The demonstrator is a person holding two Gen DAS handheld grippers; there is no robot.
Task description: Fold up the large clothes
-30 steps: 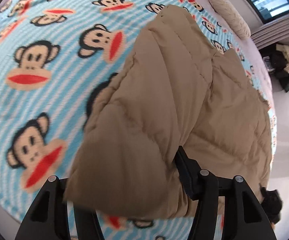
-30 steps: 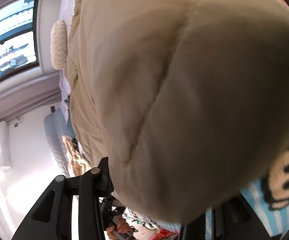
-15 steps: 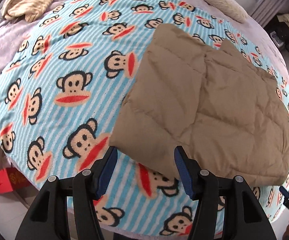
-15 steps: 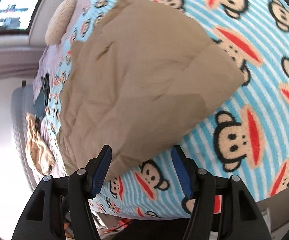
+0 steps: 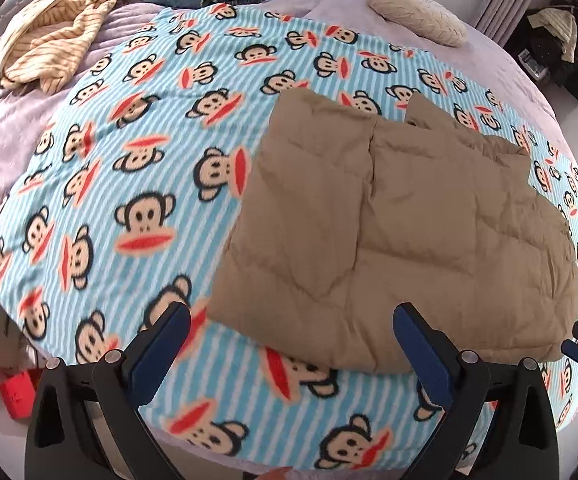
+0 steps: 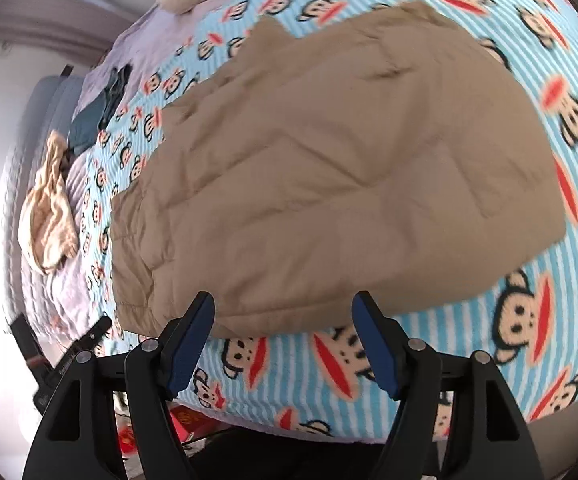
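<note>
Both the left gripper (image 5: pixel 291 346) and right gripper (image 6: pixel 283 338) hang spread and empty off the near edge of the monkey-print blue striped blanket (image 5: pixel 137 184), where the folded tan quilted jacket (image 5: pixel 401 232) lies; only the left view shows dark clothes (image 5: pixel 561 52) piled in the room's far corner.

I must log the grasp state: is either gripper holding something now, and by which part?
Nothing is held. The left gripper and right gripper are open above the tan quilted coat.
</note>
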